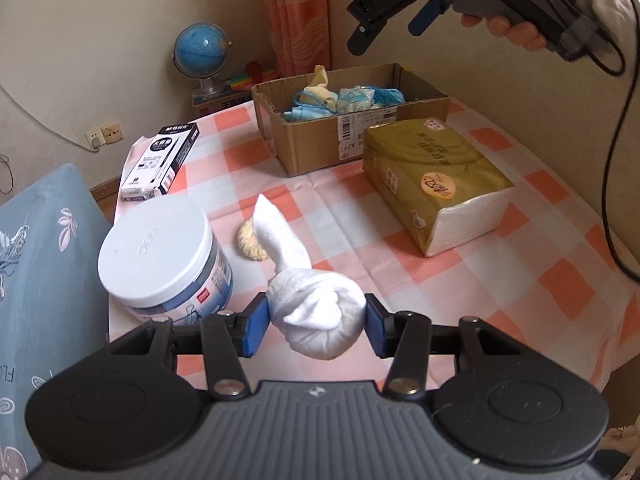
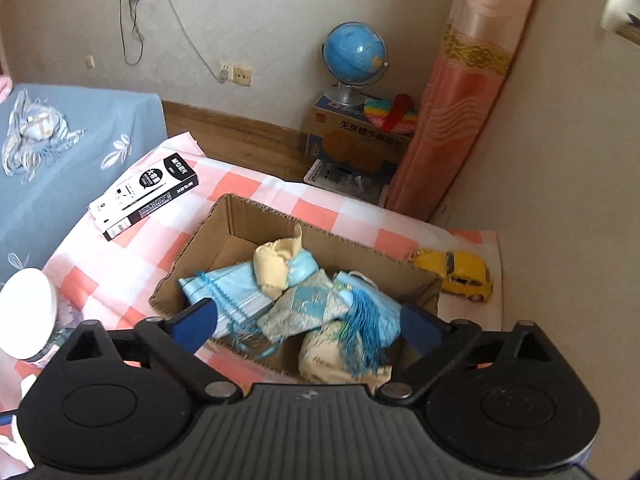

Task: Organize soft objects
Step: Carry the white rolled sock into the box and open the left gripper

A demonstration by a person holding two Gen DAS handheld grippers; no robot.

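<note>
While left tool (image 1: 316,322) clamps white sock (image 1: 316,316), right tool (image 2: 308,322) gapes, seemingly empty.

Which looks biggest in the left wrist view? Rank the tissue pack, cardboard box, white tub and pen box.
1. cardboard box
2. tissue pack
3. white tub, though it sits nearer the camera, so its rank against the pack is unsure
4. pen box

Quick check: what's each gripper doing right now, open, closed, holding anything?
Left gripper: closed on the knotted white sock.
Right gripper: open, empty, above the cardboard box.
</note>
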